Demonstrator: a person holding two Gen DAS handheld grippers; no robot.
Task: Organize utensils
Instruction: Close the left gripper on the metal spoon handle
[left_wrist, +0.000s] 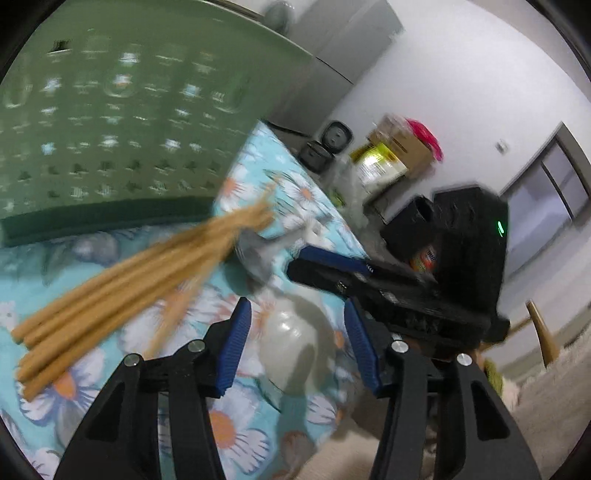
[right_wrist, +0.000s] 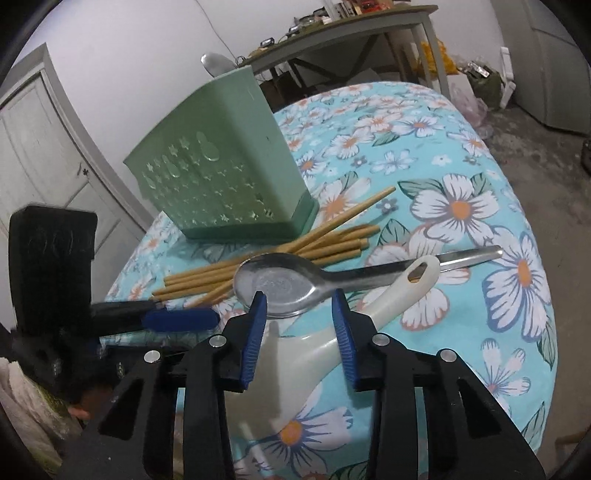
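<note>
The right gripper (right_wrist: 298, 334) has its jaws parted around the broad end of the white rice paddle (right_wrist: 369, 317); I cannot tell if the pads press it. The paddle's long axis runs away to the upper right, under the metal spoon (right_wrist: 291, 282). The left gripper (left_wrist: 295, 343) is open beside the same end. The green holder (right_wrist: 221, 177) stands behind the chopsticks (right_wrist: 280, 258).
</note>
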